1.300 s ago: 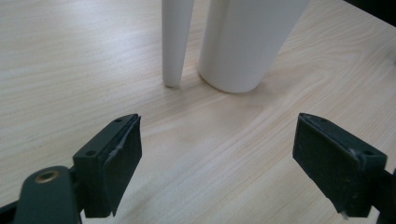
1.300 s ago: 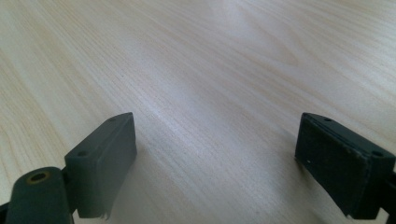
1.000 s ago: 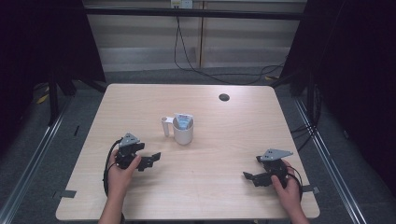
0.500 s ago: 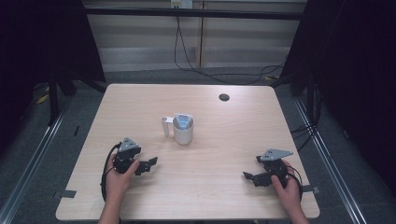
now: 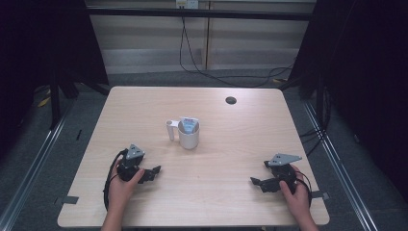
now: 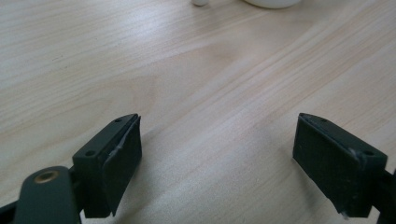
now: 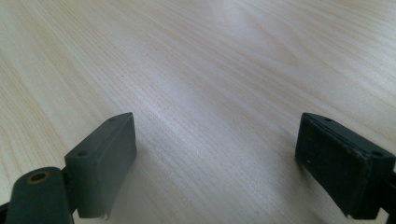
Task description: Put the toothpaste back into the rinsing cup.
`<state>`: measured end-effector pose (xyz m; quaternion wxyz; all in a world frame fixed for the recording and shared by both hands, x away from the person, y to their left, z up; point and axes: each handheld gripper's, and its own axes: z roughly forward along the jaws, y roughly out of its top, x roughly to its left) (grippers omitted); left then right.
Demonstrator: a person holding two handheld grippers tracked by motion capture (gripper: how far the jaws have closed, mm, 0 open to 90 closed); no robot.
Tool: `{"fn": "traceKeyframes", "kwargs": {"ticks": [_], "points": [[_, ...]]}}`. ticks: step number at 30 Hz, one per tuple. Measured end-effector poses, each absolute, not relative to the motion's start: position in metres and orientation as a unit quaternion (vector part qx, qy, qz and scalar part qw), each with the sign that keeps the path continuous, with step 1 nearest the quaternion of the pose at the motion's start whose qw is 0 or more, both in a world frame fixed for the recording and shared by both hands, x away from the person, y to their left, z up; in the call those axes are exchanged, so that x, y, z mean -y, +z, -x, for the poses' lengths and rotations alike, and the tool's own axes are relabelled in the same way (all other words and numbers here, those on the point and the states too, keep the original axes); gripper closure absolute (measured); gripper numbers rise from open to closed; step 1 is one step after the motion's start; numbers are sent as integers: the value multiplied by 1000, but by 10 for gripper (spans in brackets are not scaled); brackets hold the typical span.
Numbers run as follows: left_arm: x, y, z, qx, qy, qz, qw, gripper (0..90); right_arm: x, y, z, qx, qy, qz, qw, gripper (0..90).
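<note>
A pale wooden table (image 5: 144, 110) carries a white mug (image 5: 188, 136) (centre); left gripper (image 5: 153, 172) and right gripper (image 5: 256, 182), both spread wide and empty, flank its near edge. Approach the mug slowly.

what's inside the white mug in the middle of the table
A tube-like item with a blue and white top sticks up out of the white mug. Its lower part and the mug's bottom are hidden by the mug wall.

No text can be read; the packet (image 5: 188, 125) in the white cup (image 5: 188, 137) bears marks too small to make out.
</note>
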<state>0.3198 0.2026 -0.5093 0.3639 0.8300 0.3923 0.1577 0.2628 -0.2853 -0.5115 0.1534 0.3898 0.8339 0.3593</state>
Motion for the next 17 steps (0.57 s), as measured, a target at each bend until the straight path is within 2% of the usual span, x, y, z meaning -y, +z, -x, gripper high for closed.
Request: {"fn": "traceKeyframes", "kwargs": {"ticks": [17], "points": [[-202,-509,-320,-388,158,-834,359,135,285,-512,-263,-834,359,-390,153,120]]}}
